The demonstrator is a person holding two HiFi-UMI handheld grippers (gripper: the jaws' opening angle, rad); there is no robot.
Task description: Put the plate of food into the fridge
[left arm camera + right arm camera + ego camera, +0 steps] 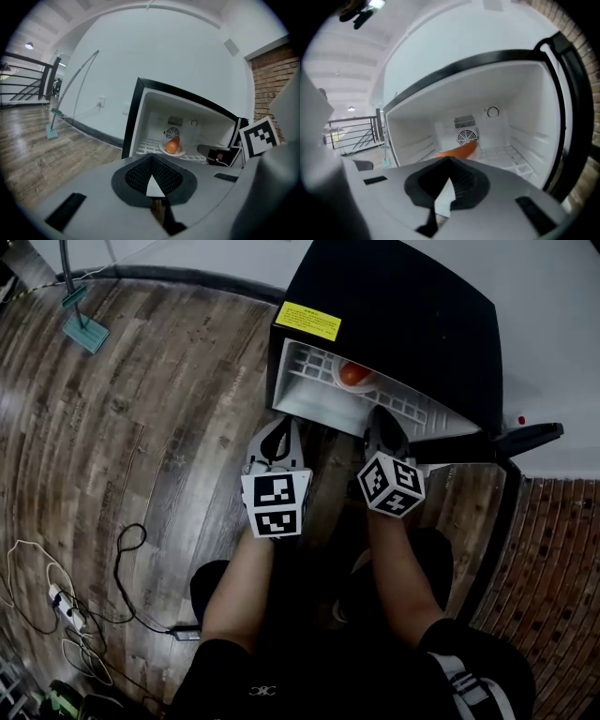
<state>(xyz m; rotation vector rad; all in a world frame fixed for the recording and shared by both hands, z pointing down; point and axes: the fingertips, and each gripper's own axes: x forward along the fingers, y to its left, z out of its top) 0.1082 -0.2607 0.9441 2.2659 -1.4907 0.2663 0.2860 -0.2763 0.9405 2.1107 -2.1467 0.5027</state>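
floor: wood planks, with loose cables at the near left and a long-handled floor tool by the wall
fridge: small black unit on the floor, white inside, mouth facing the person
door: swung fully open at the right of the mouth
plate: already inside, flat on the wire shelf in front of the rear fan
food: one orange piece lying on the plate, nothing securing it
left gripper: jaws pressed together, nothing between them, held low before the mouth, clear of the shelf
right gripper: jaws pressed together and empty, just outside the opening
task status: judged placed; only the door is left to shut
risk 1: a hard swing of the door could jolt the light cabinet and roll the food off the plate
risk 2: pushing the door with closed jaw tips gives little contact, so they may slip off its smooth edge
risk 3: the right gripper is close to the mouth, and a careless sweep could clip the shelf front
risk 4: cables near the feet could snag a step
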